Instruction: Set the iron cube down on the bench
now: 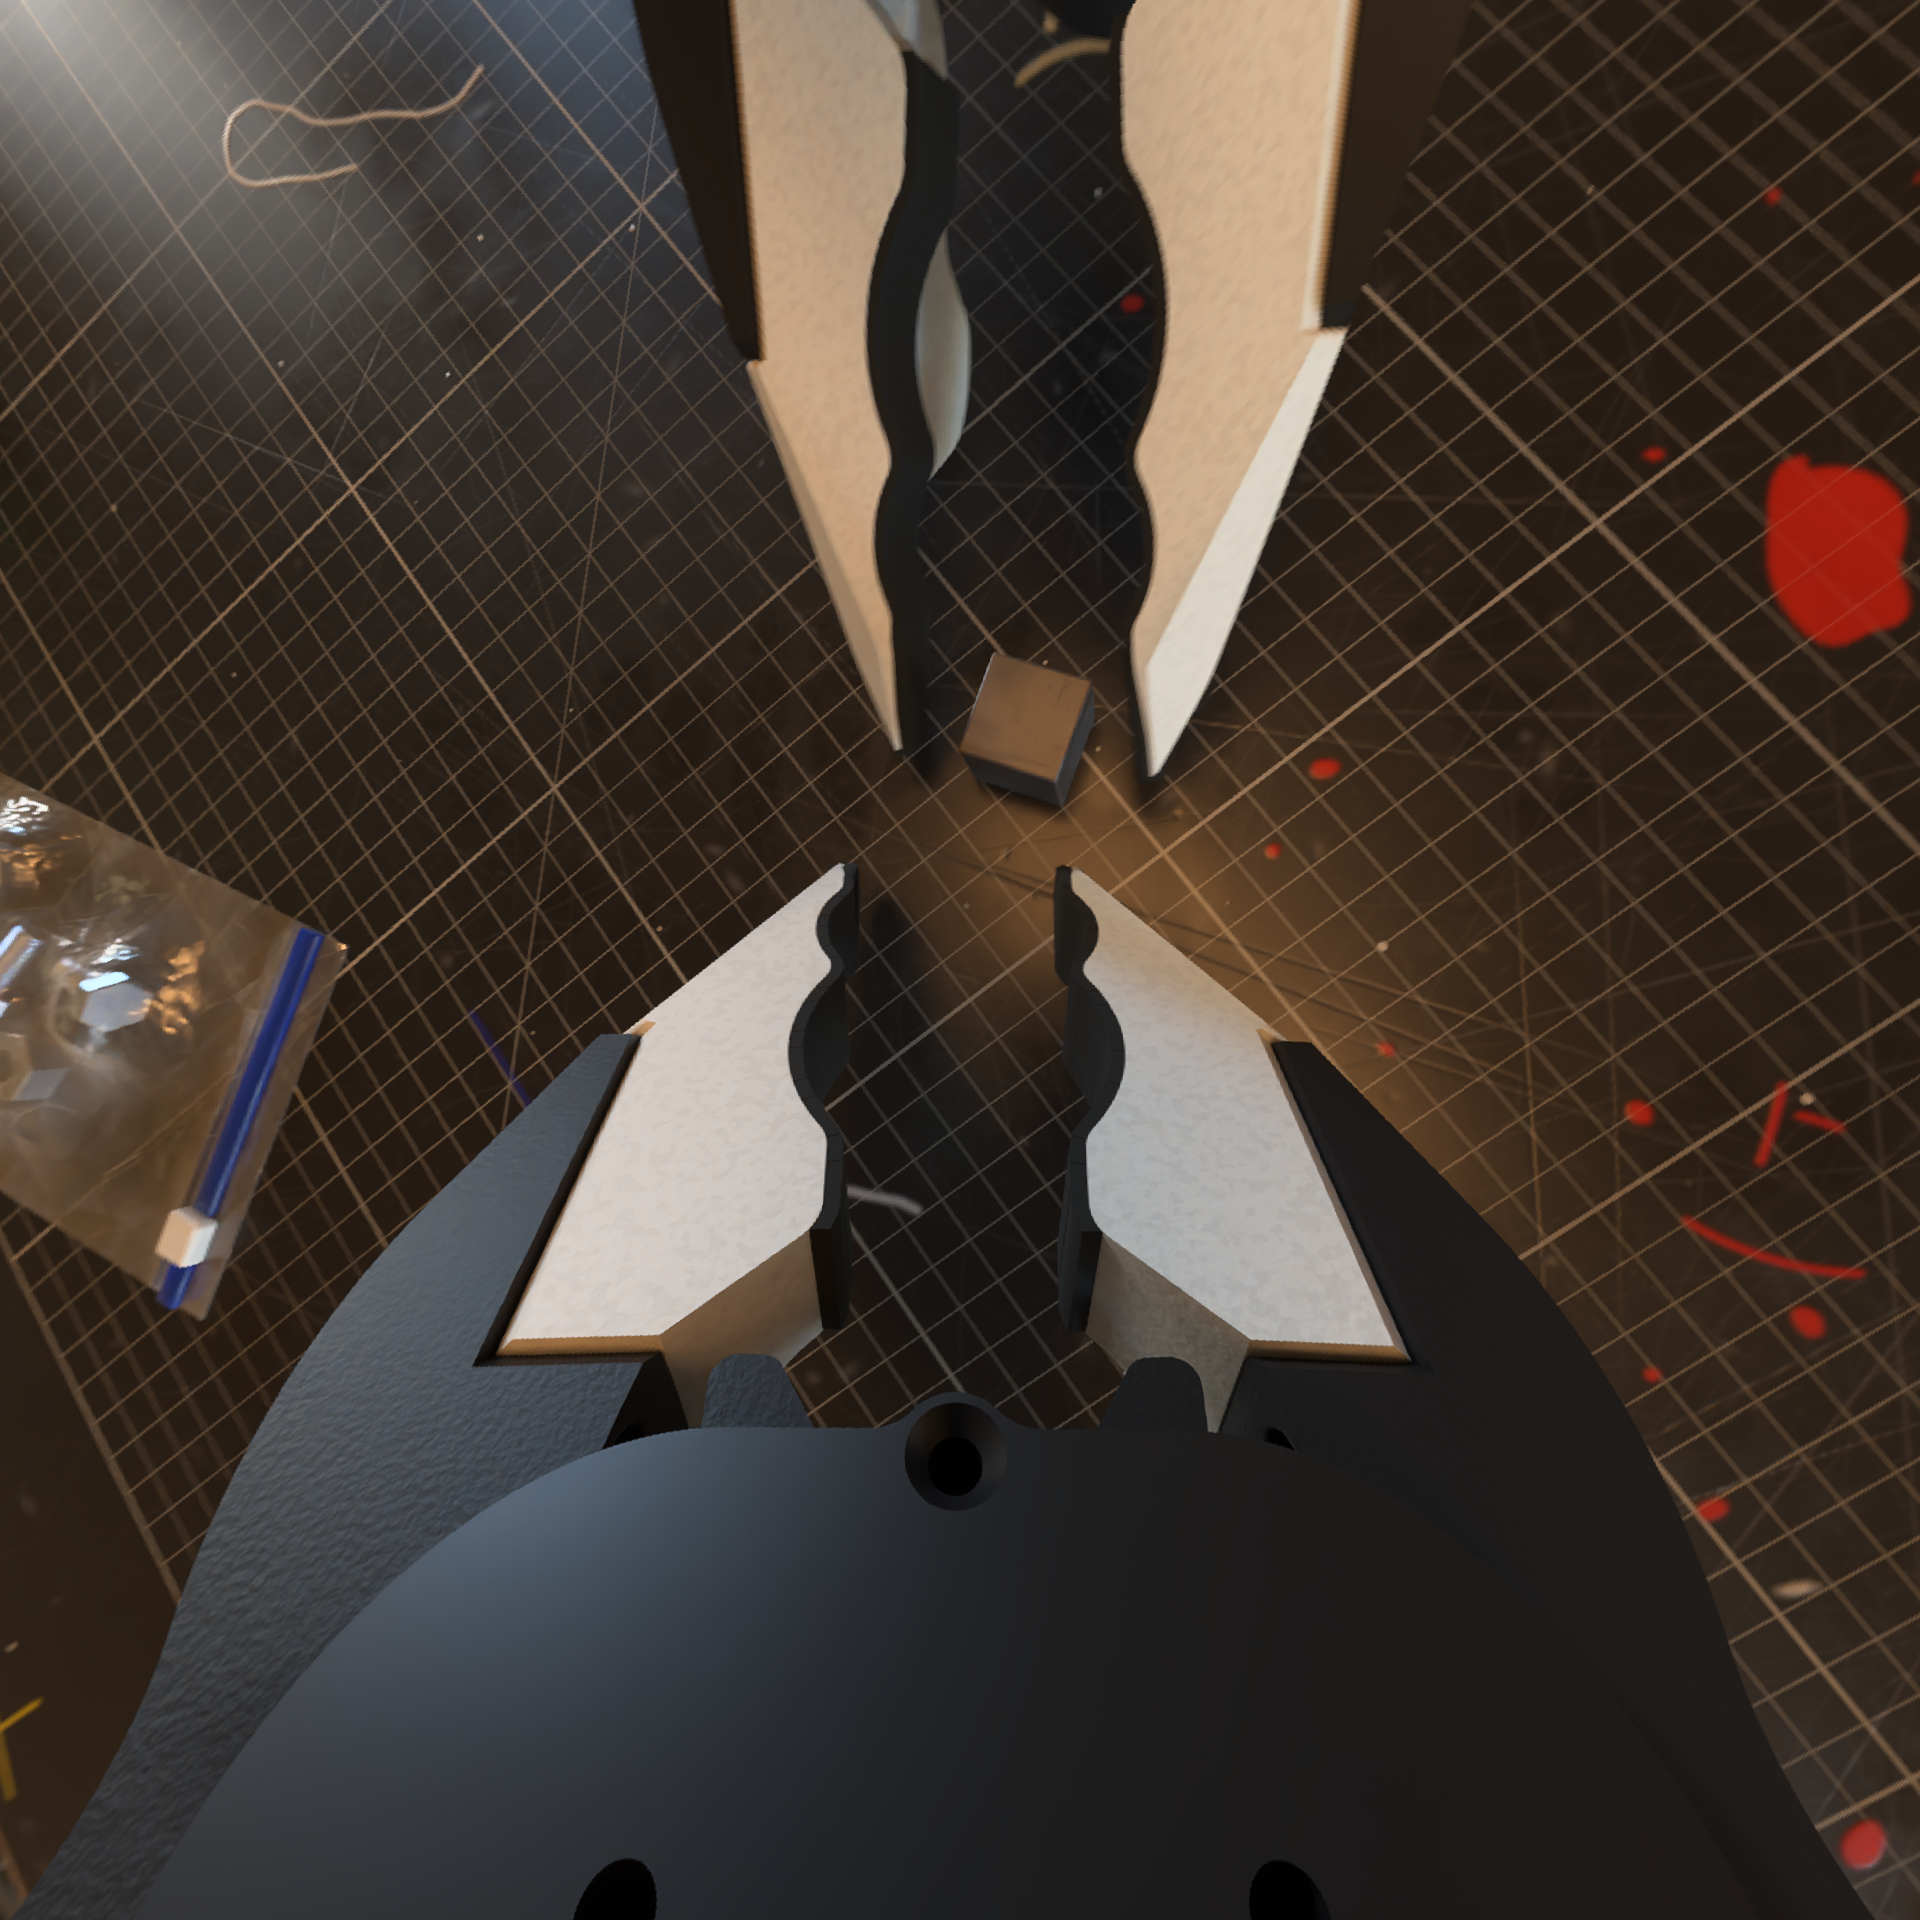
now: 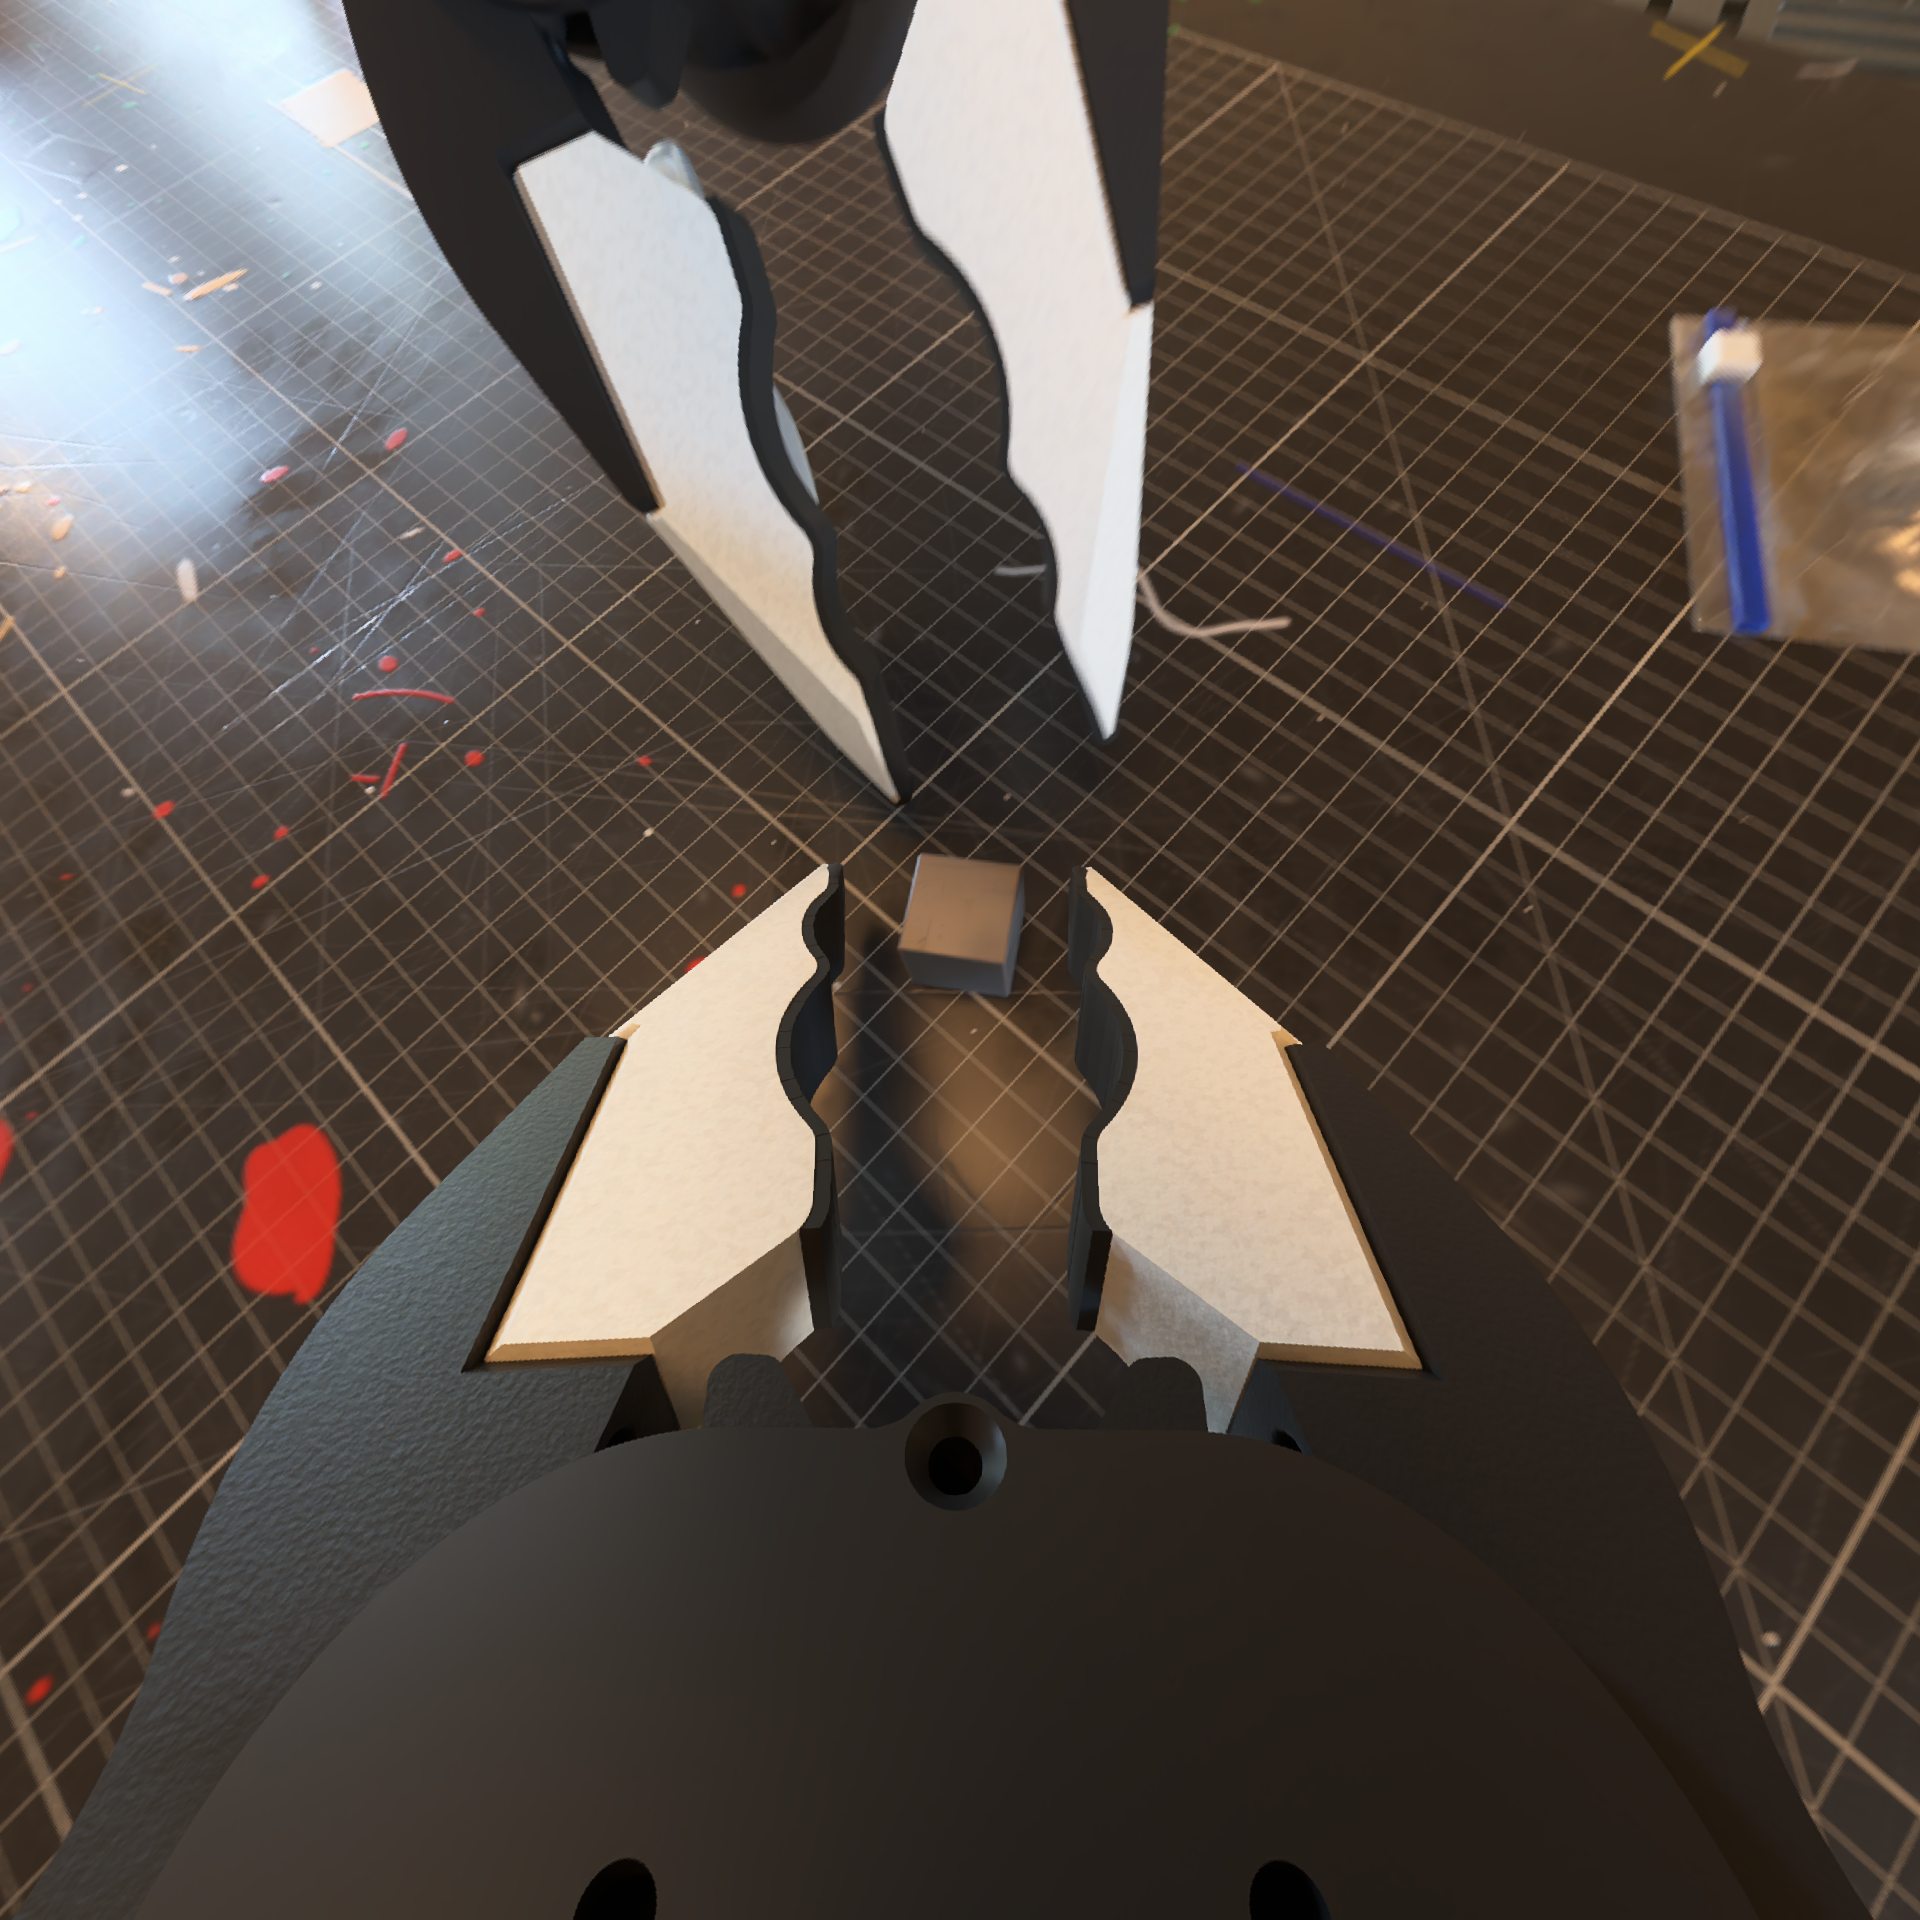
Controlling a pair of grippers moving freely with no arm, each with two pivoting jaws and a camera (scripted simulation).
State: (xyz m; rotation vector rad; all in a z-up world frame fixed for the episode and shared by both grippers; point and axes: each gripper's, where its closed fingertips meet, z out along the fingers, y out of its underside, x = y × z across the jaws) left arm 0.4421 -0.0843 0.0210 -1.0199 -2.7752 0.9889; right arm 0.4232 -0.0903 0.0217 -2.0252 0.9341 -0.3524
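The iron cube (image 1: 1027,727) is a small dark grey block that rests on the dark gridded cutting mat (image 1: 468,623) of the bench. My right gripper (image 2: 956,878) is open and straddles the cube (image 2: 961,925), with a gap on each side. In the left wrist view the right gripper (image 1: 1027,756) reaches in from the top, its tips on either side of the cube. My left gripper (image 1: 956,878) is open and empty, its tips just short of the cube. In the right wrist view the left gripper (image 2: 1000,764) comes in from the top, beyond the cube.
A clear zip bag with a blue slider strip (image 1: 135,1049) lies on the mat to the left; it also shows in the right wrist view (image 2: 1808,488). Red paint blotches (image 1: 1834,551) (image 2: 286,1210) mark the mat. A loop of string (image 1: 312,135) and a white thread (image 2: 1216,621) lie farther off.
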